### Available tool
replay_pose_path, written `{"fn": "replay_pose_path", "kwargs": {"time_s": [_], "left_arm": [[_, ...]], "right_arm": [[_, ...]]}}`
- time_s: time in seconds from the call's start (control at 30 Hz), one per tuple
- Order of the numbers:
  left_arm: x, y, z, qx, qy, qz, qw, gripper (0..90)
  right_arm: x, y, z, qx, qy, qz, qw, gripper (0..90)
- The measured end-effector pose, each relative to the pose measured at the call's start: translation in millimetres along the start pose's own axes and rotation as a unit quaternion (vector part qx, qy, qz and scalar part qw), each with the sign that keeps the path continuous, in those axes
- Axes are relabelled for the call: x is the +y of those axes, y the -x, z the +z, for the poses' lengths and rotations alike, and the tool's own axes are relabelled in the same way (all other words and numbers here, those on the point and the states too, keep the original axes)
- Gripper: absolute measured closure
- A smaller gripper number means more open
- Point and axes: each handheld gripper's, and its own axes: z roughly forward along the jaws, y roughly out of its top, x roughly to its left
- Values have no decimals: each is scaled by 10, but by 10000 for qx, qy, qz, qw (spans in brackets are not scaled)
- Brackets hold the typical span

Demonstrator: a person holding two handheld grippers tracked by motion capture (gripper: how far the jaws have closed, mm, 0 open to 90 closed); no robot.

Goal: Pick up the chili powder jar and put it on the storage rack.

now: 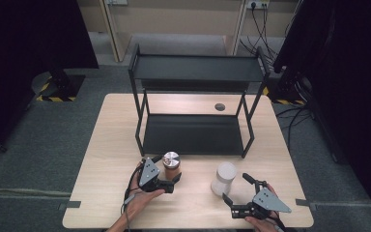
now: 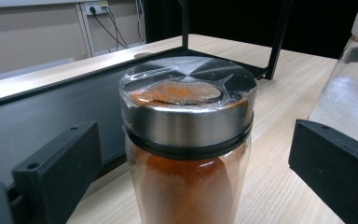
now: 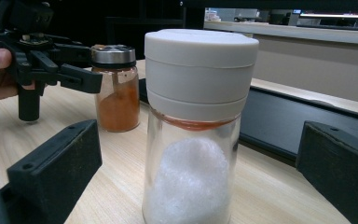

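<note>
A glass spice jar (image 1: 171, 164) with a steel lid and orange powder stands on the wooden table (image 1: 111, 140), just in front of the black rack. My left gripper (image 1: 168, 170) is open, one jaw on either side of this jar (image 2: 186, 154) with a gap on each side. To the right stands a clear jar with a white lid (image 1: 224, 178) and white grains inside. My right gripper (image 1: 236, 188) is open around that jar (image 3: 196, 140) and does not touch it. The right gripper view also has the orange jar (image 3: 117, 88) and the left gripper (image 3: 86, 65) farther off.
A black two-tier metal rack (image 1: 193, 135) occupies the middle and back of the table, its lower tray (image 2: 37, 116) right behind the jars. A round grommet (image 1: 220, 107) sits behind it. Bare tabletop lies left and right of the rack.
</note>
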Motion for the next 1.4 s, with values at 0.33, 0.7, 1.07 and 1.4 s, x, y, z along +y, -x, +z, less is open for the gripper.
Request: {"fn": "replay_pose_path", "kwargs": {"time_s": [0.33,0.7,1.07,1.4], "left_arm": [[68,-43,122,-20,-243,15,9997,160],[81,-65,148,-26,-313,-9,9995,304],[201,-116,39,-144,-117,-44,9998,305],[305,-114,-13,-220,-94,19,9997,305]], "right_arm": [[-3,11,1,27,13,22,10000,2],[-5,16,0,44,19,25,10000,2],[-5,18,-2,41,24,38,10000,2],[-5,19,-3,42,21,51,10000,2]]}}
